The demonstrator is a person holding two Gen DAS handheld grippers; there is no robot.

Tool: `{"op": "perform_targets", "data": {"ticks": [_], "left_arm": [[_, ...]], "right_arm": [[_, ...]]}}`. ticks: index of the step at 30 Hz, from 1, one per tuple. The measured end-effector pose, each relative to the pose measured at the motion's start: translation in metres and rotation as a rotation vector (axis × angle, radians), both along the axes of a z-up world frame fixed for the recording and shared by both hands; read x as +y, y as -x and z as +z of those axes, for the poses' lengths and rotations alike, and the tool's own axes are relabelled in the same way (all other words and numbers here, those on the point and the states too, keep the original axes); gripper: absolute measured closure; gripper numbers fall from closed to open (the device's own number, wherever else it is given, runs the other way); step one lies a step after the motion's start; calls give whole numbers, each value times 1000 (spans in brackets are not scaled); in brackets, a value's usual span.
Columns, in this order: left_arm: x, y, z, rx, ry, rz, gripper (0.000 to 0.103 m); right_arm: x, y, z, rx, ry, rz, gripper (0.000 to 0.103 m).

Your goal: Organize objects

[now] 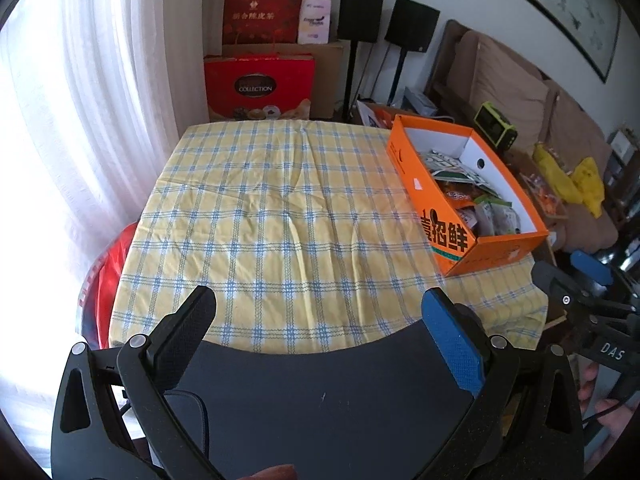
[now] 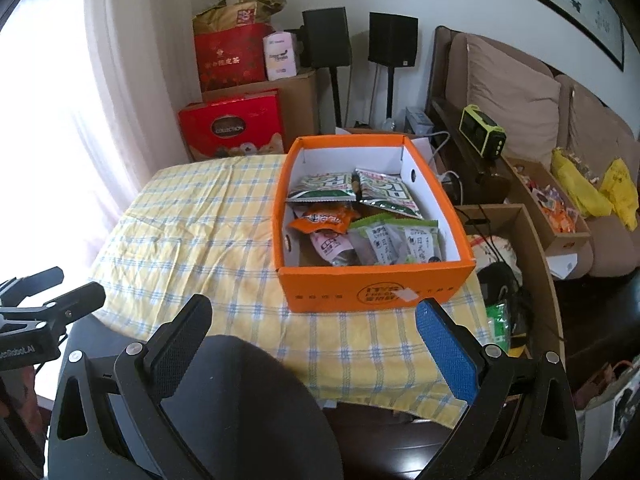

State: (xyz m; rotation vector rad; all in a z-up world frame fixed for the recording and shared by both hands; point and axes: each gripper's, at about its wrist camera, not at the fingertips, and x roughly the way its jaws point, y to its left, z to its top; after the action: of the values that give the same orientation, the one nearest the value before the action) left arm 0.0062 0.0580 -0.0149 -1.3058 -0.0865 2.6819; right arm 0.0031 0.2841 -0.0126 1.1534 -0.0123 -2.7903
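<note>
Nearest the cameras, both grippers hang above the near edge of the table with nothing between their fingers: the left gripper (image 1: 318,300) has its jaws spread wide over a dark rounded chair back (image 1: 320,392), and the right gripper (image 2: 314,306) is spread just as wide, its blue finger (image 2: 446,350) near the front wall of the box. Each gripper shows at the edge of the other's view. Under them lies a yellow and blue checked tablecloth (image 1: 280,208), creased and bare across its left and middle. On its right side stands an open orange box (image 2: 372,286) with white inner walls, holding snack packets (image 2: 360,220): two green and white ones at the back, an orange one in the middle, pale green and pink ones toward the front. Beyond the table stand red gift boxes (image 1: 260,88), two black speakers (image 2: 360,38) on stands, and a sofa (image 2: 520,96) to the right with yellow bags (image 2: 592,190) on it.
</note>
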Motion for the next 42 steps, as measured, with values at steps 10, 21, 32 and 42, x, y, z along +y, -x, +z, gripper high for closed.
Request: {"op": "perform_targets", "data": {"ticks": [10, 21, 32, 42], "left_arm": [[0, -9, 2, 4, 6, -2, 0], [-1, -12, 6, 9, 15, 4, 0], [-2, -15, 10, 18, 19, 6, 0], [-1, -16, 10, 25, 19, 6, 0]], "right_arm": [[-5, -8, 2, 0, -2, 5, 0], [-6, -11, 3, 4, -8, 2, 0], [-7, -12, 7, 8, 2, -4, 0], [-10, -13, 6, 5, 5, -3, 0]]}}
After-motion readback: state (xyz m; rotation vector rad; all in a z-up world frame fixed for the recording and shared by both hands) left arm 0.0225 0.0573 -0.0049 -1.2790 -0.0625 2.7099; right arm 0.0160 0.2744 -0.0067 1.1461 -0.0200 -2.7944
